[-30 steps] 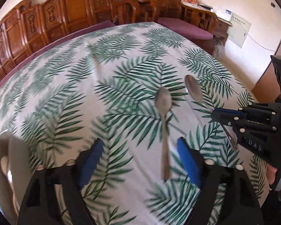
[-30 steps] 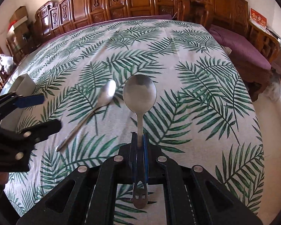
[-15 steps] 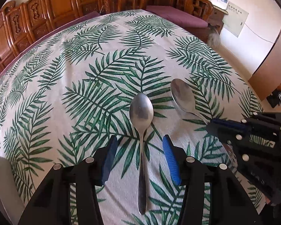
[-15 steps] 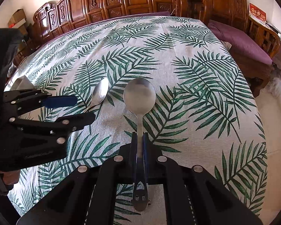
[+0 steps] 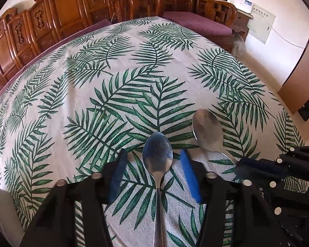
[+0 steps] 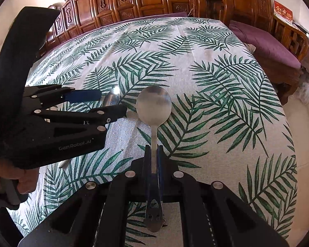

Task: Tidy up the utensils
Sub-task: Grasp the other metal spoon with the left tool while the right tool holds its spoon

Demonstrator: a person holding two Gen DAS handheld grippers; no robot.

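My left tool has been closing around the small spoon, pads not yet touching; right tool grips the big spoon at three o'clock.

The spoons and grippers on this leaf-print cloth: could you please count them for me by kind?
Spoons: 2, a slim spoon lying on the cloth between the left gripper's closing pads, not yet pinched, and a round-bowled spoon clamped by its handle in the right gripper.
Grippers: 2.
Total: 4.
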